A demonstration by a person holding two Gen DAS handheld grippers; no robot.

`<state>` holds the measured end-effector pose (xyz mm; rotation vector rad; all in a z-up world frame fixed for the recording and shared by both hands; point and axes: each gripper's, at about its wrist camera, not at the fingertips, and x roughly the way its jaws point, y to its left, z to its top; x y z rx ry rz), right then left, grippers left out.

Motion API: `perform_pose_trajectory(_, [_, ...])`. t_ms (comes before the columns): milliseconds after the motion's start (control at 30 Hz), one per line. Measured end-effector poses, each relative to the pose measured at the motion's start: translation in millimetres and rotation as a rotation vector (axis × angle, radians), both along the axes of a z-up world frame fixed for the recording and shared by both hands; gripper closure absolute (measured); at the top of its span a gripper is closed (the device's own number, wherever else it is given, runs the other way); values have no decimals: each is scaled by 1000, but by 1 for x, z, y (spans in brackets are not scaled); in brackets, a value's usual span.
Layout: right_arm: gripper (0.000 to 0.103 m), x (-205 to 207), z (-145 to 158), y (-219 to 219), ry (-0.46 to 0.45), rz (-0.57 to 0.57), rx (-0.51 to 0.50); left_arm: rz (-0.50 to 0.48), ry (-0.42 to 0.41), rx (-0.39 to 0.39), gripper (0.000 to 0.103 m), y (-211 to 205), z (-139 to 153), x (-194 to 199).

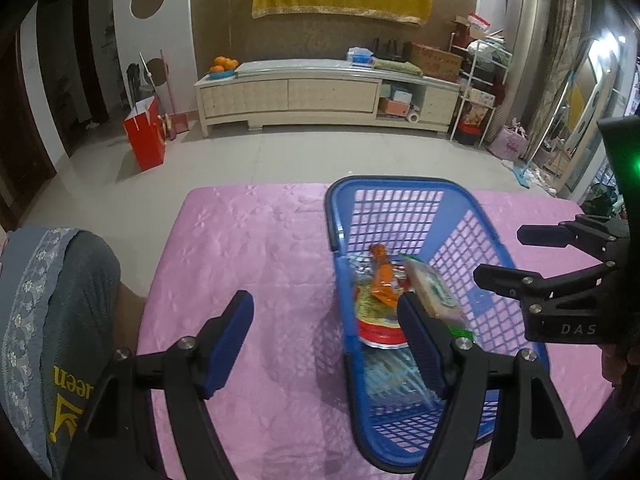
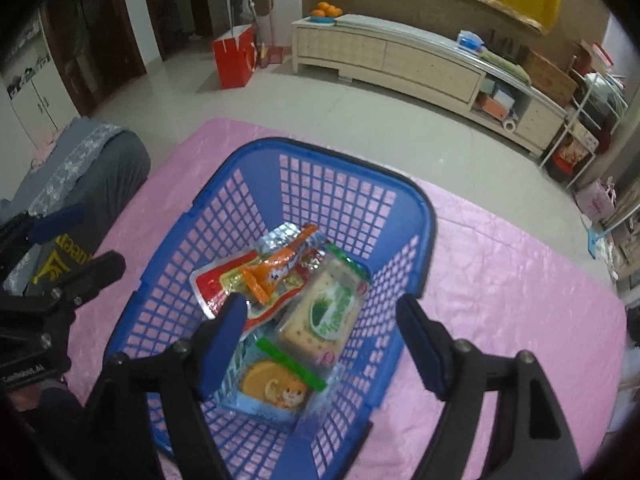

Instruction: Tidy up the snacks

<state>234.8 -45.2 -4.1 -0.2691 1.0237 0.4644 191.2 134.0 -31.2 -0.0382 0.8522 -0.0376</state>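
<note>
A blue plastic basket [image 2: 352, 184] stands on the pink tablecloth; it also shows in the left wrist view [image 1: 384, 200]. Inside lie several snack packs: an orange pack [image 2: 276, 270] on a red and silver pack [image 2: 216, 284], a cracker pack with a green label [image 2: 324, 316], and a light blue pack with an orange biscuit picture [image 2: 268, 388]. My right gripper [image 2: 320, 344] is open and empty, hovering above the basket over the snacks. My left gripper [image 1: 326, 344] is open and empty, its left finger over the cloth, its right finger over the basket's left side.
The pink cloth [image 1: 248, 264] covers the table. A person's knee in grey cloth [image 1: 52, 320] sits at the table's left. Beyond the far edge are a tiled floor, a red bag [image 1: 146, 136] and a long low cabinet [image 1: 320, 96].
</note>
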Motion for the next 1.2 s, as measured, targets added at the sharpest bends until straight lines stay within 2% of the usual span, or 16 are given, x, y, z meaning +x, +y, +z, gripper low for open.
perform_pose_trajectory(167, [23, -8, 12, -14, -12, -24, 11, -14, -29, 6, 30, -14, 6, -8])
perform_pose_trajectory(400, [23, -27, 23, -35, -55, -52, 11, -28, -103, -29, 30, -28, 17, -26])
perform_pose_trajectory(467, [23, -33, 27, -40, -77, -54, 10, -22, -111, -11, 23, -33, 18, -32])
perform_pose_trajectory(500, [23, -38, 30, -44, -91, -56, 15, -20, -118, -7, 14, -36, 19, -35])
perform_pose_trajectory(600, [23, -54, 38, -58, -126, -74, 48, -11, -149, -5, 10, -44, 20, -53])
perform_pose_trajectory(633, [23, -60, 40, -62, -141, -76, 54, -10, -149, -17, 6, -44, 21, -57])
perform_pose_trajectory(700, [23, -76, 48, -67, -206, -74, 33, 0, -160, -33, 1, -47, 23, -70])
perform_pose_trajectory(767, [23, -89, 54, -74, -258, -86, 42, 17, -183, -34, 1, -52, 26, -85])
perform_pose_trajectory(833, [20, -104, 59, -83, -296, -93, 73, 51, -208, -27, 0, -56, 30, -101])
perform_pose_trajectory(900, [6, -120, 64, -93, -341, -110, 86, 81, -242, -24, 0, -60, 36, -116])
perform_pose_trajectory(967, [0, -137, 68, -101, -392, -130, 105, 102, -266, -15, 0, -65, 41, -131])
perform_pose_trajectory(1067, [0, -157, 75, -110, -437, -154, 147, 124, -306, 29, 0, -78, 47, -156])
perform_pose_trajectory(1200, [0, -188, 82, -123, -497, -179, 204, 119, -344, 1, 1, -87, 53, -183])
